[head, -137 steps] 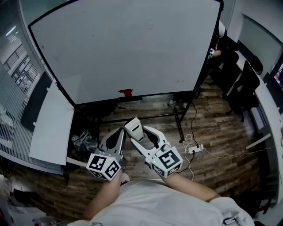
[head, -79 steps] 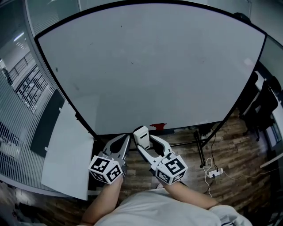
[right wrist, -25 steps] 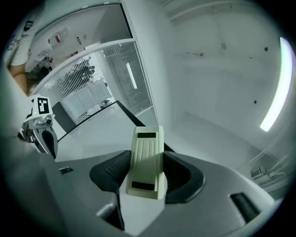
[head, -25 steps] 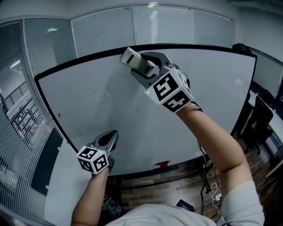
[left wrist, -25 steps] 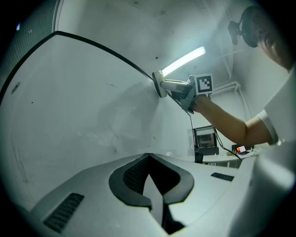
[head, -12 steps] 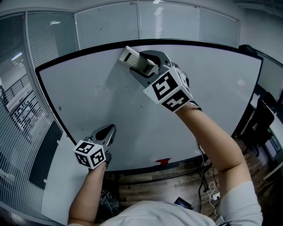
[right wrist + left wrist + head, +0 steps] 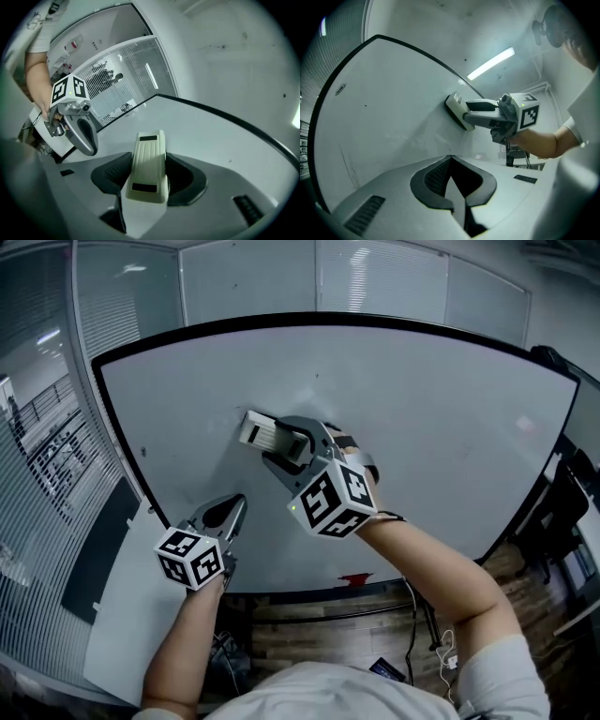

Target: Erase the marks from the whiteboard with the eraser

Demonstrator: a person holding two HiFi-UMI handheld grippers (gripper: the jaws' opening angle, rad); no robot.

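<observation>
Office with glass partitions [image 7: 244, 277]; a whiteboard [image 7: 441, 418] fills the view. The right gripper [image 7: 284, 444] clamps the eraser [image 7: 261, 430] flat against the whiteboard's left-centre. Near the whiteboard's lower edge, the left gripper [image 7: 231, 514] has its jaws together, empty.

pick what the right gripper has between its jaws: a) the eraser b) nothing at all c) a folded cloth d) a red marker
A: in the right gripper view the right gripper has its jaws closed on the sides of the cream eraser, and the head view shows it held up at the whiteboard.
</observation>
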